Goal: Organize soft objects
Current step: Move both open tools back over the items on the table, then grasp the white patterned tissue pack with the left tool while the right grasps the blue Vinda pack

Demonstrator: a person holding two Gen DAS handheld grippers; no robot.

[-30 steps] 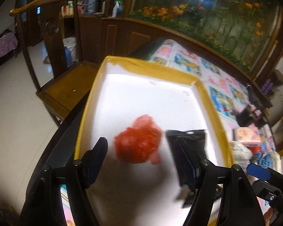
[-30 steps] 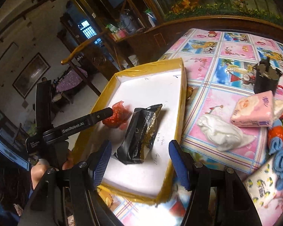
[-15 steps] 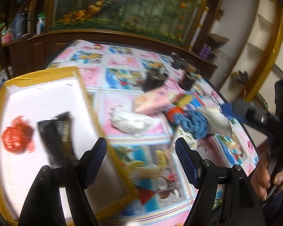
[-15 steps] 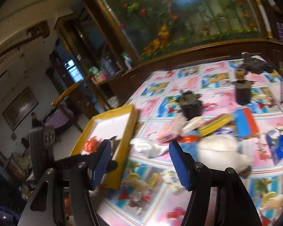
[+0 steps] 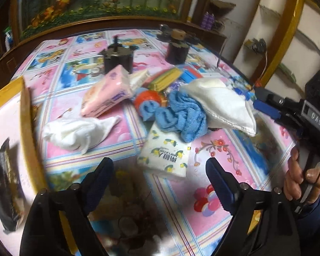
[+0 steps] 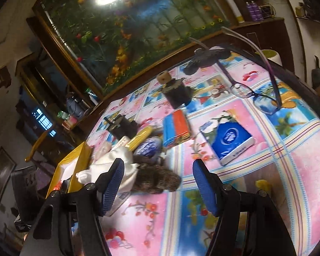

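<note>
My left gripper [image 5: 159,170] hangs over a white tissue pack with yellow flowers [image 5: 166,155]. Its jaws are opening and the pads touch nothing. Beyond it lie a blue towel [image 5: 177,115], a white pillow-like pouch [image 5: 221,102], a crumpled white cloth [image 5: 79,130] and a pink tissue pack [image 5: 106,93]. My right gripper [image 6: 159,179] is open and empty above a brown fuzzy item [image 6: 157,179], with white cloth [image 6: 117,160] by its left finger. A blue tissue pack [image 6: 230,140] lies further right. The yellow-rimmed tray [image 5: 25,117] holds a black packet [image 5: 4,181].
Two black cylinders [image 5: 117,59] [image 5: 177,51] stand at the back of the patterned tablecloth. Glasses [image 6: 256,98] and a blue-and-orange pack [image 6: 176,128] lie on the right side. A hand [image 5: 298,177] holds the right gripper [image 5: 266,106] at the table's right edge.
Both grippers swung right from the tray to the pile of soft things. The red bag and black packet stayed in the tray. The left jaws stand wider.
</note>
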